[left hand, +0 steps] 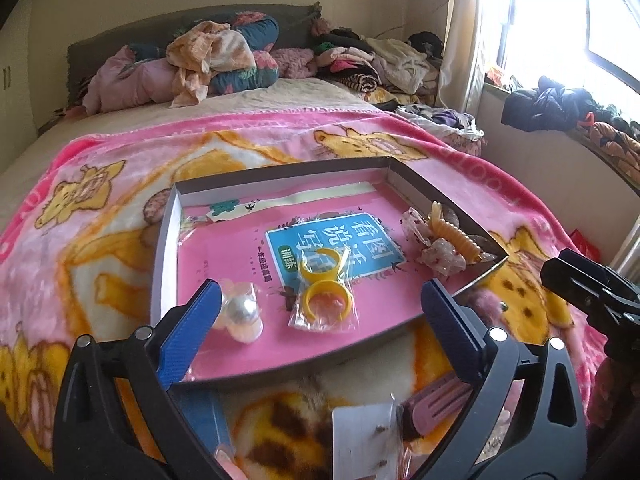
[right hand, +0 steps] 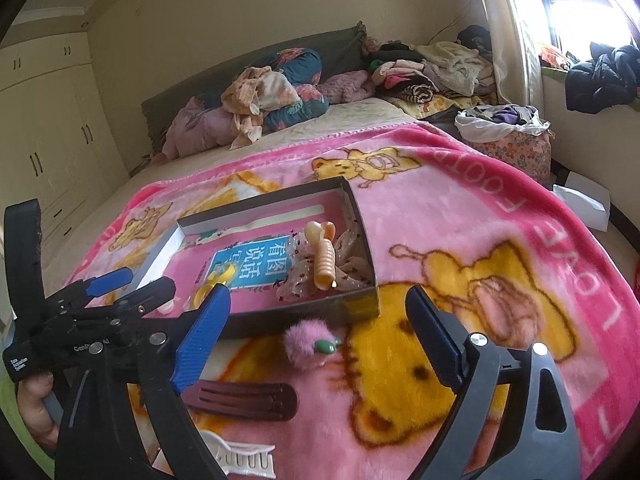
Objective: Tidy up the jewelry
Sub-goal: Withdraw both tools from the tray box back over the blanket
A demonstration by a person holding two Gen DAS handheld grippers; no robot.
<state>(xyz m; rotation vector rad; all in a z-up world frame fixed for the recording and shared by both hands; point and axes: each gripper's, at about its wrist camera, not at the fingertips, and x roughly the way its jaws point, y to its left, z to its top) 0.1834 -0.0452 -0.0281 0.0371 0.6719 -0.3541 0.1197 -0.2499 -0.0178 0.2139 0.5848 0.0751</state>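
Observation:
A shallow grey box point(left hand: 168, 236) point(right hand: 362, 306) with a pink book cover as its floor lies on the pink blanket. In it are yellow rings in a clear bag point(left hand: 324, 300), a silver bead packet point(left hand: 240, 314), and a peach claw clip on a floral bow point(left hand: 456, 238) point(right hand: 322, 266). My left gripper point(left hand: 320, 300) is open and empty above the box's near edge. My right gripper point(right hand: 320, 312) is open and empty above a pink fluffy hair piece point(right hand: 308, 344). A dark brown hair clip point(right hand: 244, 400) and a white clip point(right hand: 244, 456) lie near me.
The pink cartoon blanket point(right hand: 460, 220) covers the bed. Piled clothes and pillows point(left hand: 224, 60) lie at the headboard. A white card point(left hand: 362, 440) and a mauve comb clip point(left hand: 436, 400) lie under my left gripper. A clothes bag point(right hand: 504, 136) stands beside the bed; wardrobes point(right hand: 48, 132) stand at the left.

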